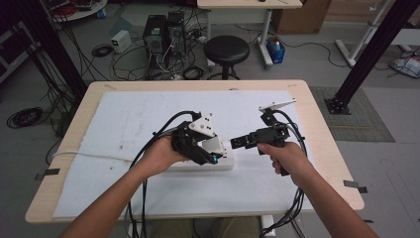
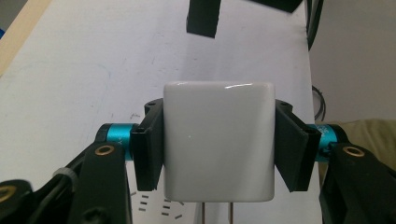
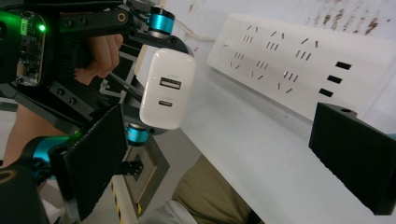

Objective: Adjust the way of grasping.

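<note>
Two prongs point down from the white charger (image 2: 218, 140) pinched in the left gripper (image 2: 218, 144) fingers; lower it squarely into the power strip (image 3: 299, 60), right gripper (image 3: 233, 163) fingers spread

No text, brand or number could be read anywhere. The white charger (image 3: 166, 94) bore faint markings above its ports, too small to make out.

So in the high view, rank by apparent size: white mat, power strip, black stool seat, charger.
1. White mat.
2. Power strip and black stool seat: unsure, since the left gripper covers much of the strip.
3. White charger, smallest, clamped in that gripper.
</note>
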